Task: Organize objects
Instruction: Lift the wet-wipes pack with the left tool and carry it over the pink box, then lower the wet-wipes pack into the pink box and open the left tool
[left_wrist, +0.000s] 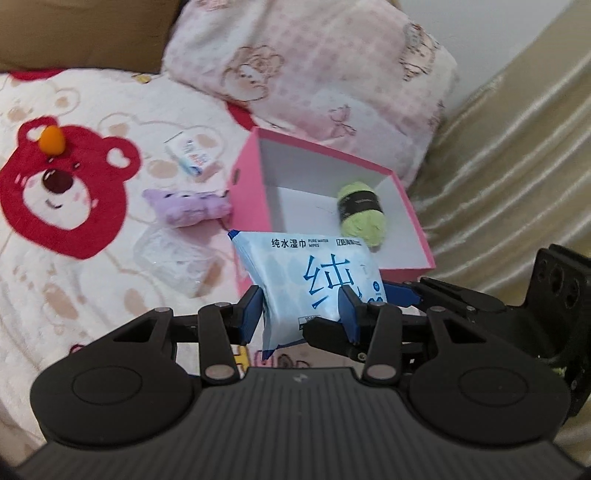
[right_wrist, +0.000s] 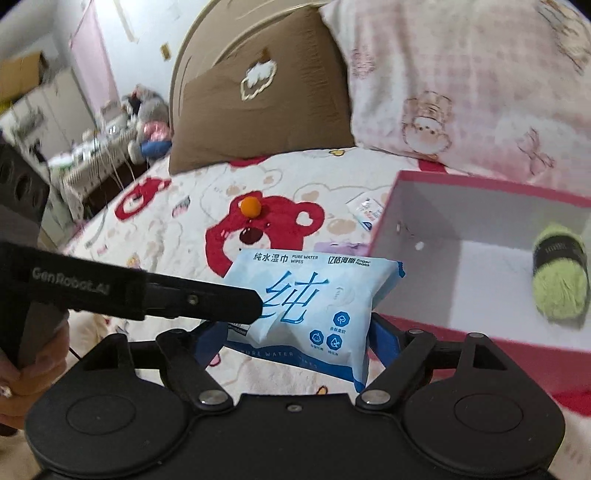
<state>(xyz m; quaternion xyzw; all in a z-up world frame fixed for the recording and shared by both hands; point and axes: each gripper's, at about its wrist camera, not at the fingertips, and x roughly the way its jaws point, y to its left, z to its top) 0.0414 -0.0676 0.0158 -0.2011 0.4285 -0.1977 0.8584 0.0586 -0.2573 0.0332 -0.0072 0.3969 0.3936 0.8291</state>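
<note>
I see the wipes pack (left_wrist: 310, 280), light blue with big blue characters, lifted above the bed, upright and a bit tilted, just in front of the pink box (left_wrist: 251, 173). The box is open, white inside, and a green yarn ball (left_wrist: 360, 212) with a black band lies on its floor.

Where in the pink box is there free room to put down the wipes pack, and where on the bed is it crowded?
The pink box floor is bare left of the green yarn, up to its left wall. Crowded: the blanket beside that wall, with the purple plush, small carton and clear bag. The wipes pack is pinched in the left gripper.
</note>
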